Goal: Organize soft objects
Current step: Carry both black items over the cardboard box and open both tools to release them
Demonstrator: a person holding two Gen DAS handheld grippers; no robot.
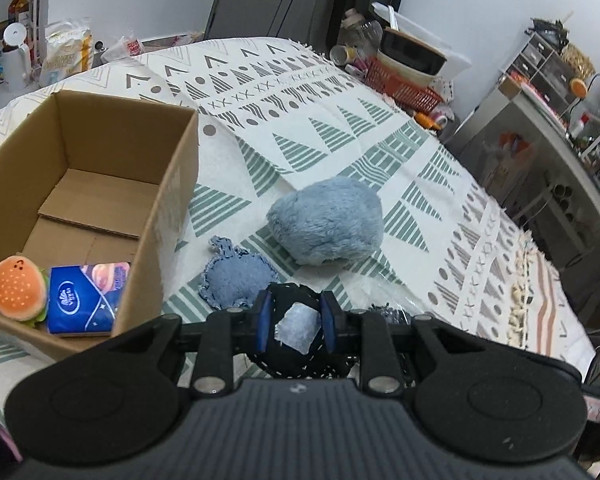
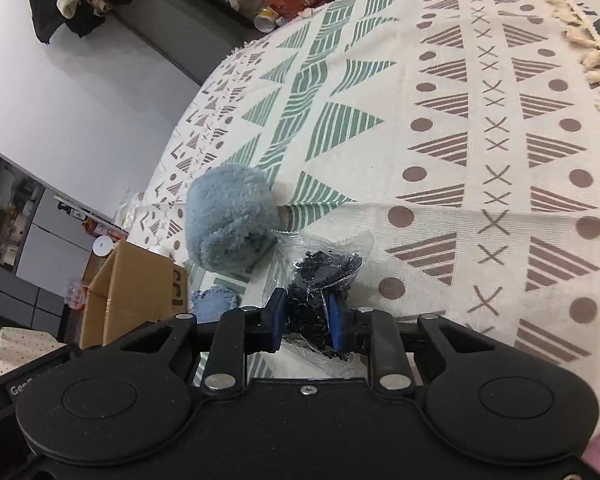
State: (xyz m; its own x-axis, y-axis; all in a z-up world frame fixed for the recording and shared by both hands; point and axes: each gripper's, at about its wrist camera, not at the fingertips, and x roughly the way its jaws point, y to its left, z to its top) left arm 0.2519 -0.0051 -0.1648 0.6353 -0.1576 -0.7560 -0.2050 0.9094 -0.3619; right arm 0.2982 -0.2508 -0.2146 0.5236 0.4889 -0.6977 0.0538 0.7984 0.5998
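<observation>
A: L gripper (image 1: 294, 326)?
B: Jaws clamped on a dark stitched pouch (image 1: 296, 304) w/ a pale patch on it, held at 6 o'clock in the L wrist view.

A: R gripper (image 2: 306, 320)?
B: Jaws pinched on a clear bag of dark bits (image 2: 324, 268); the bag's far end lies on the patterned cloth (image 2: 440, 120), at 12 from the fingers.

A: Other soft stuff?
B: Fluffy blue plush (image 1: 326, 222) sits on the cloth at 1 o'clock from the L gripper. Denim heart cushion (image 1: 234, 276) just beside it, at 11 from the L jaws, next to the box wall.

A: Box?
B: Cardboard box (image 1: 172, 184), open top, at 9-10 o'clock in the L view. Inside, near corner: burger plush (image 1: 18, 294) touching a blue tissue pack (image 1: 86, 298).

A: R view of the plush?
B: At 10-11 from the R jaws, close against the bag; can't tell if touching.
</observation>
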